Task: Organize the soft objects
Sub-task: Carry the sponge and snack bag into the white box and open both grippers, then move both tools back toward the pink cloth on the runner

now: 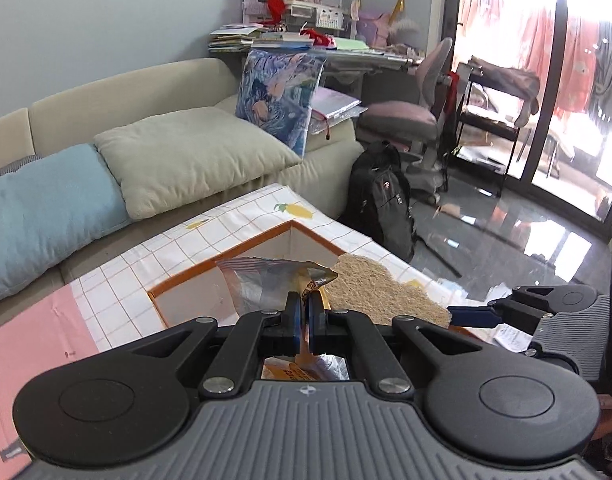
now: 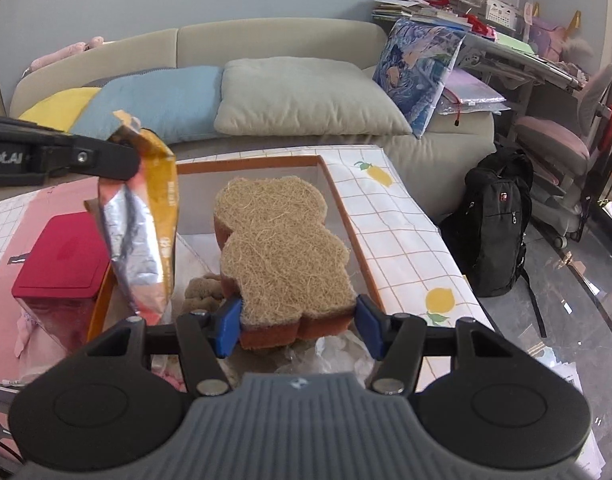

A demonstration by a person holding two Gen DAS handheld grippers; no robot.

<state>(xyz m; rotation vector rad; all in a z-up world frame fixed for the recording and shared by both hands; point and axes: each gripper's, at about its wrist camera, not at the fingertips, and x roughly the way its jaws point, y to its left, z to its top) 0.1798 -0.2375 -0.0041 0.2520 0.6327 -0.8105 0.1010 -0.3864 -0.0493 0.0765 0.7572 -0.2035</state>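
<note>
My left gripper is shut on the top edge of an orange and silver foil snack bag, which hangs over the open box; the bag also shows in the right wrist view. My right gripper is shut on a bear-shaped fibre sponge with an orange base, held above the box. The sponge shows in the left wrist view with a right fingertip on it. A brown soft thing lies in the box under the sponge.
The box has an orange rim and white checked flaps with lemon prints. A red container stands at its left. Behind are a sofa with cushions, a black backpack, a desk and a pink chair.
</note>
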